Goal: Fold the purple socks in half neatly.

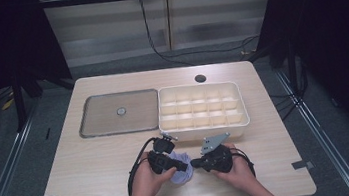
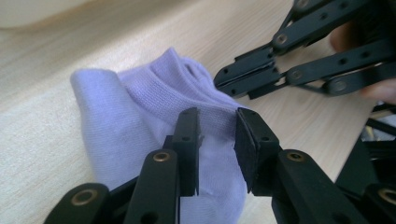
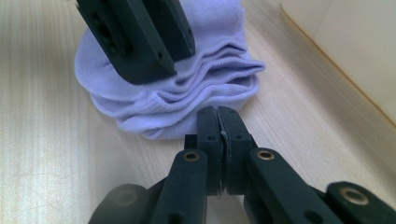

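Note:
A folded lilac sock (image 1: 182, 171) lies in a small stack on the wooden table near the front edge, between the two hands. My left gripper (image 1: 183, 167) hovers over it from the left. In the left gripper view its jaws stand apart above the sock (image 2: 135, 107), and the left gripper (image 2: 217, 122) pads do not press the fabric. My right gripper (image 1: 195, 164) comes in from the right. In the right gripper view the right gripper (image 3: 218, 113) has its jaws closed together, nothing between them, tips right at the folded edge of the sock (image 3: 210, 79).
A white box with several compartments (image 1: 241, 104) stands just behind the hands, right of centre. To its left lies a flat metal tray (image 1: 99, 120) with a small round piece in the middle. A cable hole (image 1: 200, 78) sits near the table's far edge.

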Tool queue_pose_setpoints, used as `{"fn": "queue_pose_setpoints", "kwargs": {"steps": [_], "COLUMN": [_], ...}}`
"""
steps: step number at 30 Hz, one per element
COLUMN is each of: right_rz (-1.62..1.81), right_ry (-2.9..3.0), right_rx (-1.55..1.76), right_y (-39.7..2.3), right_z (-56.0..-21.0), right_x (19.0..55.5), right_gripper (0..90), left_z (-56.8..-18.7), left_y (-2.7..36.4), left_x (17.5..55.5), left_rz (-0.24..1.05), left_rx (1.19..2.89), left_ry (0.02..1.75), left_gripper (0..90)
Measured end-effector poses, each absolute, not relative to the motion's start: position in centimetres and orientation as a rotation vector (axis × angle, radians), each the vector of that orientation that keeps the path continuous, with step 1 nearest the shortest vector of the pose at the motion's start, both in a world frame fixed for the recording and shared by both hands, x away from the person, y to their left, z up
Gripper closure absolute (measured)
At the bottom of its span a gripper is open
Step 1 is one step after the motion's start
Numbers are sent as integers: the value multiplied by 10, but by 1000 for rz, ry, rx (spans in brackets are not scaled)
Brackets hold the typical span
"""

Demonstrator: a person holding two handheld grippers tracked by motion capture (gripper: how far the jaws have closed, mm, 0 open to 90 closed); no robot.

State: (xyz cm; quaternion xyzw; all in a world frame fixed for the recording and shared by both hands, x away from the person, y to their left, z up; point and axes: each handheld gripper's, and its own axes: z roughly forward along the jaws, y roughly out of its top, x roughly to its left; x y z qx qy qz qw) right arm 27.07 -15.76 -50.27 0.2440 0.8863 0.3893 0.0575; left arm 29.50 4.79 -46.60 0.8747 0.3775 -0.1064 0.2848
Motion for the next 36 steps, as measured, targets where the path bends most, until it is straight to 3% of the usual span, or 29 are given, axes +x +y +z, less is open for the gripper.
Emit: {"fn": "queue_pose_setpoints", "kwargs": {"steps": [17,28,36], "right_rz": [1180,1178,1175], "right_ry": [2684,2684,2685], "right_rx": [744,745,735], "right_y": [-158,-158,-158], "right_z": [-503,-503,-503], "right_x": [271,270,270], "right_gripper": [882,882,882], "left_z": [-458,-467,-471], "left_y": [54,53,49], "left_x": [294,298,296], "left_rz": [-232,-141,-119], "left_rx": [2309,2346,2365], "left_ry": [1008,1059,1048], "left_gripper": [703,781,785]}}
